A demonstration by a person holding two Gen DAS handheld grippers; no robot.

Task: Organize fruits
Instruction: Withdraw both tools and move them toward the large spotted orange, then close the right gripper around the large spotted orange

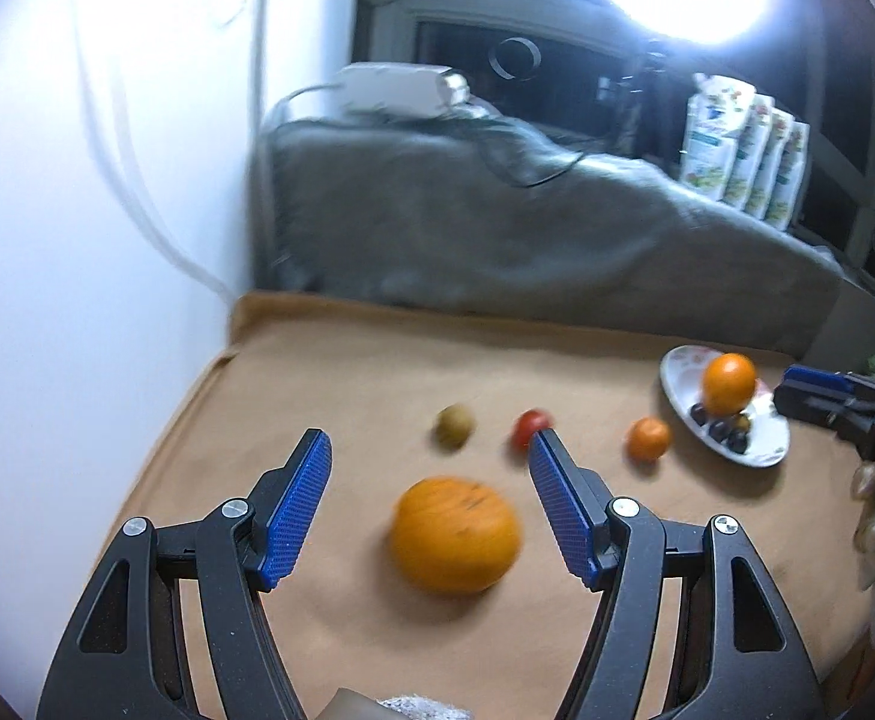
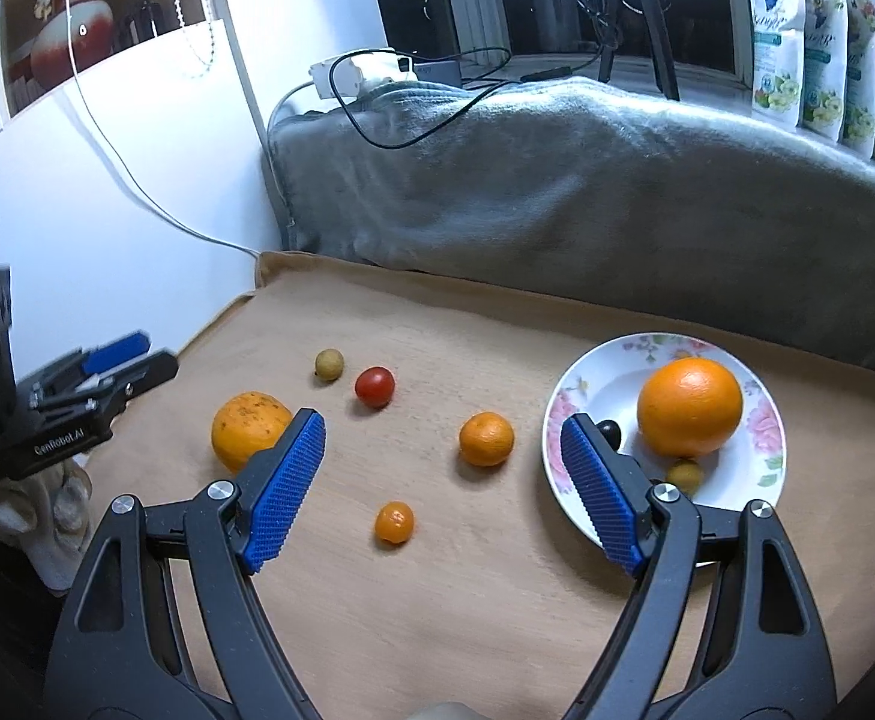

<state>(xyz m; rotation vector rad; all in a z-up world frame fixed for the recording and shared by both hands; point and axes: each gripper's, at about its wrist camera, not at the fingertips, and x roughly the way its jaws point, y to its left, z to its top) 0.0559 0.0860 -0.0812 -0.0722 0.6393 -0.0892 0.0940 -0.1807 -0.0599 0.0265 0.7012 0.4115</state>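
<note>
1. Nearest the person, the left gripper [image 1: 429, 438] has its blue pads [image 1: 293, 510] spread apart with nothing clamped; a large orange [image 1: 455, 534] lies on the tan mat [image 1: 329, 372] between and just beyond the fingers, not touched by them.
2. The right gripper [image 2: 443, 426] also stands with its jaws apart and empty, hovering over the mat's near side. Its right finger [image 2: 599, 498] overlaps the near rim of the flowered plate [image 2: 563, 414]; whether it touches the rim cannot be told.
3. A very small orange fruit [image 2: 394, 522] lies on the mat nearest the near edge, between the right gripper's fingers in that view.
4. Further in, a mandarin [image 2: 486, 438] sits mid-mat, just left of the plate.
5. Beyond it lie a red tomato [image 2: 374, 386] and a small yellow-green fruit [image 2: 329, 365], close together towards the mat's far left corner.
6. The plate sits by the mat's right edge and holds a big orange [image 2: 689, 407], a dark round fruit [image 2: 609, 431] and a small green-yellow fruit [image 2: 685, 474].
7. Behind the mat's far edge, a grey blanket [image 2: 587, 192] is heaped up, with patterned pouches [image 2: 821, 42] standing at the far right.
</note>
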